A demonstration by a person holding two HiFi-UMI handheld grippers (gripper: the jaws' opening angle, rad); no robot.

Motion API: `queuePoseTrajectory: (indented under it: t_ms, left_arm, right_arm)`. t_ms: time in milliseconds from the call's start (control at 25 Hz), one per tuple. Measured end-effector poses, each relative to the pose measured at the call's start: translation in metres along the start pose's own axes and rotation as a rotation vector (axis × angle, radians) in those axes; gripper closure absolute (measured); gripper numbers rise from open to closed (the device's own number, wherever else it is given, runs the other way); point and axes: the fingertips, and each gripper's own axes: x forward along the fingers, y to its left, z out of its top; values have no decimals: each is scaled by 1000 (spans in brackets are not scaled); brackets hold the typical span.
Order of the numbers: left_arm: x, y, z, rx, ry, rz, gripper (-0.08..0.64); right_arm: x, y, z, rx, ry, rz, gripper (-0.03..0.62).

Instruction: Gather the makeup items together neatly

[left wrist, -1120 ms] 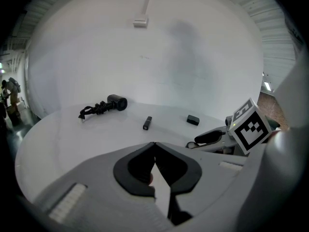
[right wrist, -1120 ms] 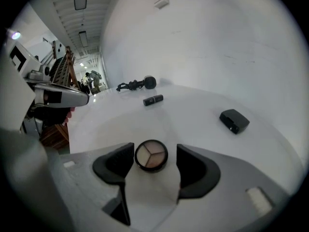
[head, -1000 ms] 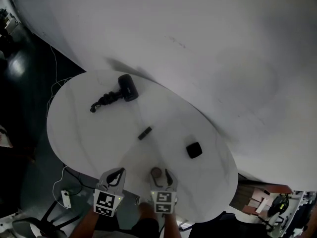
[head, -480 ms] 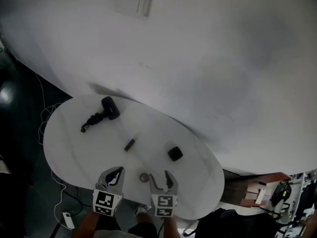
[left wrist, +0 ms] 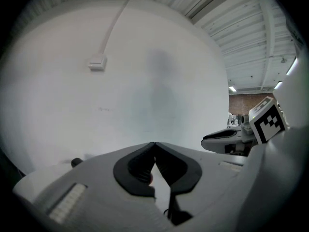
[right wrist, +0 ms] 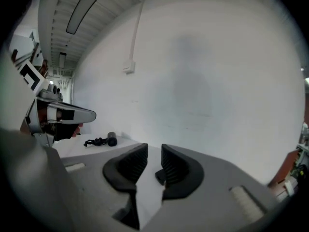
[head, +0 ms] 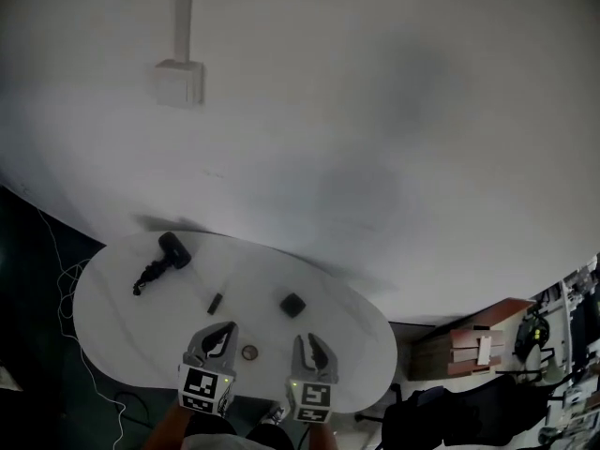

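On the left of the round white table (head: 112, 317) lies a black round-headed item with a knobbly black tail (head: 161, 259), near the far edge; to its right, well apart from it, a small dark stick (head: 215, 302) lies flat on the tabletop; nearer the person, the left gripper (head: 214, 337) hangs above the table's near edge, its jaw tips touching with nothing clamped between them; just right of it a small round brown item (head: 249, 352) rests on the table between the two grippers, touched by neither; further back and to the right sits a black square case (head: 292, 305), apart from the stick and from the round item; the right gripper (head: 312, 347) hangs beside the left one above the near edge; its jaws have just been closing and now stand a narrow gap apart, gripping nothing; the black case shows on the table beyond that gap; a plain white wall rises behind the table.
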Motion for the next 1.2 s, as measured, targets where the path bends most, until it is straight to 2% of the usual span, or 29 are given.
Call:
queuePoseTrajectory:
  t_ms: [80, 200, 360, 560, 880, 1200]
  left_arm:
    - [3, -11, 8, 12, -14, -31, 549]
    - [8, -26, 13, 35, -17, -67, 549]
    - [7, -41, 18, 62, -21, -96, 549]
    - [4, -42, 14, 72, -8, -90, 549]
    - [0, -22, 7, 48, 3, -36, 549]
    - [-18, 30, -5, 9, 21, 88, 549]
  right_arm:
    - [-11, -9, 4, 3, -19, -34, 509]
    - [-24, -20, 4, 19, -33, -72, 588]
    - [-37, -25, 3, 23, -39, -87, 588]
    - [-37, -22, 4, 18, -40, -76, 588]
    - [-19, 1, 6, 0, -32, 6, 588]
    - [20, 51, 18, -45, -28, 153, 588]
